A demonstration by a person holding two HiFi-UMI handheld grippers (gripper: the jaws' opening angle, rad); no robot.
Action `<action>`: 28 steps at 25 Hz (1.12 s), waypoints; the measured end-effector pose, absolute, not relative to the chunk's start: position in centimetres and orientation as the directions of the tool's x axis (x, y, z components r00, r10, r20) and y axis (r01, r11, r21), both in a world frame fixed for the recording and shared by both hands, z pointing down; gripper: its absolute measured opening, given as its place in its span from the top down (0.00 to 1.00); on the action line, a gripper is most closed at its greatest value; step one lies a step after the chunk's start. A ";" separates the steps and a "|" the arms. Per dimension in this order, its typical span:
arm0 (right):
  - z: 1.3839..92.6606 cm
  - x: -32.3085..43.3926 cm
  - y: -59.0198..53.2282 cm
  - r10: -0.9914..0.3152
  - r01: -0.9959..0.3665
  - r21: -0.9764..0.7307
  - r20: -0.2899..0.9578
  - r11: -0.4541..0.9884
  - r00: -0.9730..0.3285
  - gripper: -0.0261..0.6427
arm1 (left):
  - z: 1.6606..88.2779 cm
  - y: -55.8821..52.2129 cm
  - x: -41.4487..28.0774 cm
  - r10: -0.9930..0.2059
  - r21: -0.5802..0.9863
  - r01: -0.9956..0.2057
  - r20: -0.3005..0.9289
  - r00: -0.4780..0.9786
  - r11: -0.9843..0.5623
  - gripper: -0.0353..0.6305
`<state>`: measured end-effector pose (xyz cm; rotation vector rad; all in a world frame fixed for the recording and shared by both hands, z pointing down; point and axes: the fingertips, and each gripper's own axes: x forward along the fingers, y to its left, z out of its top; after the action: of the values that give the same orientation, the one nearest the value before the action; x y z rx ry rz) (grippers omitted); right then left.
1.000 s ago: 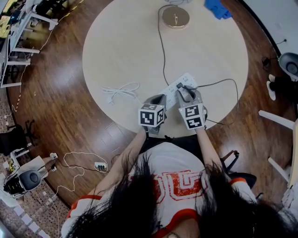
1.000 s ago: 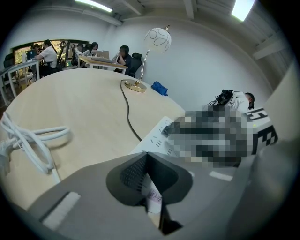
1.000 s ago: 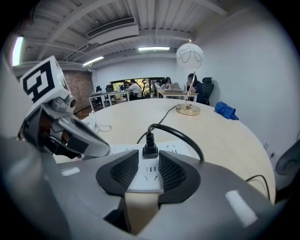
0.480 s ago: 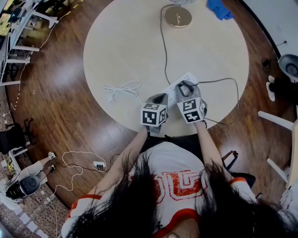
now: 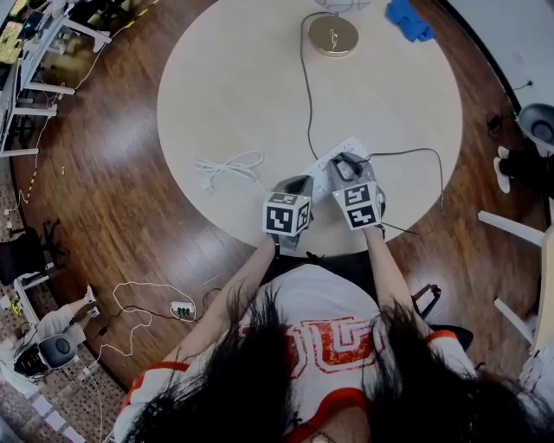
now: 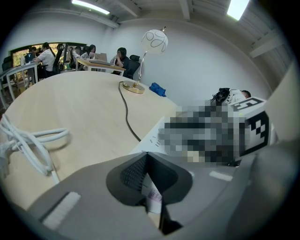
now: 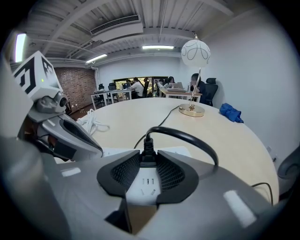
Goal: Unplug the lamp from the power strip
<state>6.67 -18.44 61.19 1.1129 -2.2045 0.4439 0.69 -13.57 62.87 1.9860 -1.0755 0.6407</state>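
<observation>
- Currently the right gripper (image 7: 148, 158) has its jaws closed on the black plug (image 7: 147, 149), one pad on each flank. The plug stands seated in the white power strip (image 7: 144, 183).
- Left gripper (image 6: 146, 153): jaws together, tips meeting, nothing gripped. It sits over the strip's near end, just beside the right gripper.
- Handling (judged): the plug body is small and rigid, so hold it there. The cord (image 7: 187, 137) is limp; don't pull on it.
- The strip looks light and may lift unless pinned.

The power strip (image 5: 322, 166) lies near the table's (image 5: 225, 78) front edge, its plug (image 7: 146, 144) between the right gripper's (image 7: 148, 160) jaws (seemingly touching both). A loose cable (image 5: 227, 167) lies left of it; the lamp base (image 5: 333, 35) stands far behind, cloth (image 5: 407, 17) to its right.
</observation>
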 end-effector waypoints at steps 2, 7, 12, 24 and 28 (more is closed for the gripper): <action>61.2 6.8 -18.4 -0.596 -0.813 -0.039 0.660 0.580 -0.457 0.78 | 62.9 -13.6 0.8 -0.465 0.388 -0.855 0.720 0.515 -0.345 0.95; 61.0 7.3 -18.2 -0.588 -0.828 -0.118 0.650 0.548 -0.482 0.78 | 62.8 -13.6 0.9 -0.466 0.383 -0.853 0.718 0.517 -0.354 0.95; 61.1 8.3 -17.6 -0.598 -0.846 -0.228 0.621 0.481 -0.508 0.79 | 62.7 -13.3 1.1 -0.458 0.397 -0.846 0.715 0.529 -0.357 0.95; 52.9 11.4 -21.0 -0.748 -0.847 -0.340 0.408 0.408 -0.524 0.78 | 62.8 -13.3 1.3 -0.446 0.395 -0.840 0.718 0.535 -0.371 0.95; 54.6 15.0 -20.3 -0.766 -0.895 -0.315 0.472 0.316 -0.436 0.78 | 62.9 -13.3 1.3 -0.444 0.400 -0.837 0.715 0.541 -0.374 0.95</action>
<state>15.03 -20.27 54.65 1.5134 -2.3466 0.7977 1.35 -13.31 62.86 2.0095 -1.0342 0.6493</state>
